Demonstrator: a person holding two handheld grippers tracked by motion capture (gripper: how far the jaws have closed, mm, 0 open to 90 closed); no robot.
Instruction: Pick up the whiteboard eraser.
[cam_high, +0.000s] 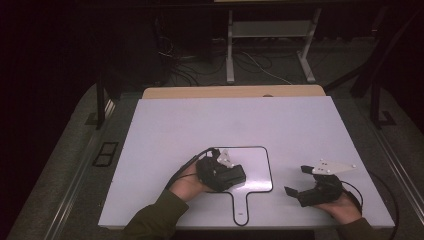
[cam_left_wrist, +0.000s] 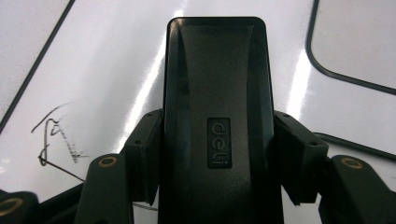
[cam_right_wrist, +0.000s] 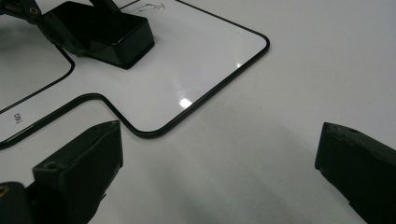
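I count one white table (cam_high: 165, 130), and on it one paddle-shaped whiteboard (cam_high: 257, 165) with a black rim and a short handle. I see one black eraser block (cam_left_wrist: 217, 93) marked "deli", and one patch of pen scribble (cam_left_wrist: 53, 140) on the board. Two grippers are in my hands: the left gripper (cam_high: 235, 175) and the right gripper (cam_high: 297, 180).

Olive-green sleeve (cam_high: 150, 217); black grippers, brass screws (cam_left_wrist: 108, 161), grey three-cornered plate (cam_high: 334, 167), black cable (cam_high: 186, 166).
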